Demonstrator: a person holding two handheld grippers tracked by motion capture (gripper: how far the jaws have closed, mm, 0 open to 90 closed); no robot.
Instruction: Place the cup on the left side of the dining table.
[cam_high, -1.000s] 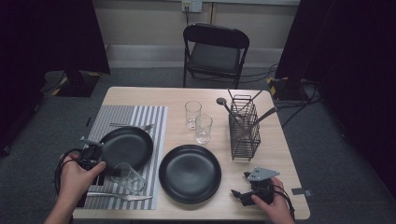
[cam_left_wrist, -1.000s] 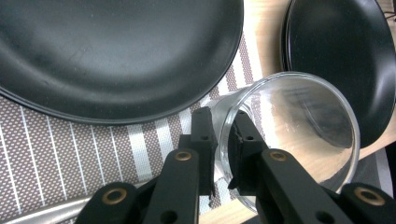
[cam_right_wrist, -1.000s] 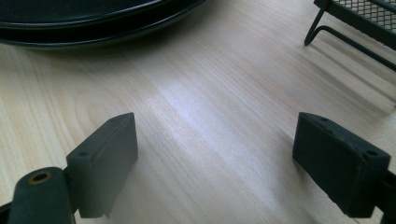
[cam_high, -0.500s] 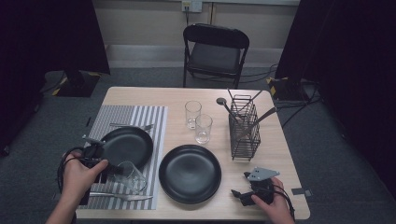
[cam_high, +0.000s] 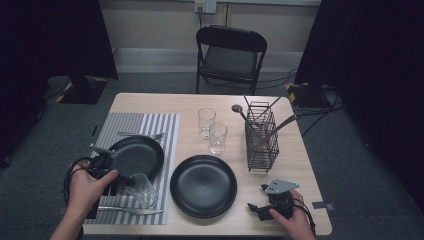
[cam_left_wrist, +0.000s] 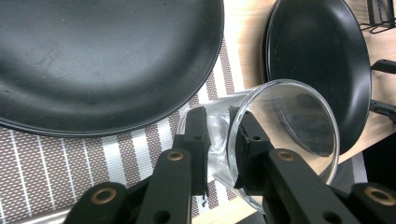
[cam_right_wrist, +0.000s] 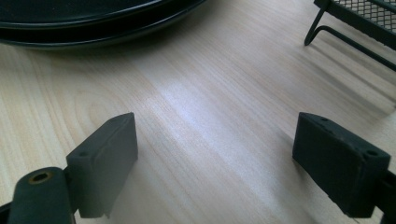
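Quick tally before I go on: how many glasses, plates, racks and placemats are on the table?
Glasses: 3
Black plates: 2
Wire racks: 1
Striped placemats: 1
Total: 7

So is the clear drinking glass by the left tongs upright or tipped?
Tipped. In the left gripper view the clear drinking glass leans with its mouth facing sideways over the striped placemat, one wall between the left tongs, whose jaws have just been opening.

My left gripper (cam_left_wrist: 217, 140), its jaws just easing apart, straddles the wall of a tilted clear glass (cam_left_wrist: 280, 135) above the striped placemat (cam_left_wrist: 70, 158), between two black plates (cam_left_wrist: 102, 60).
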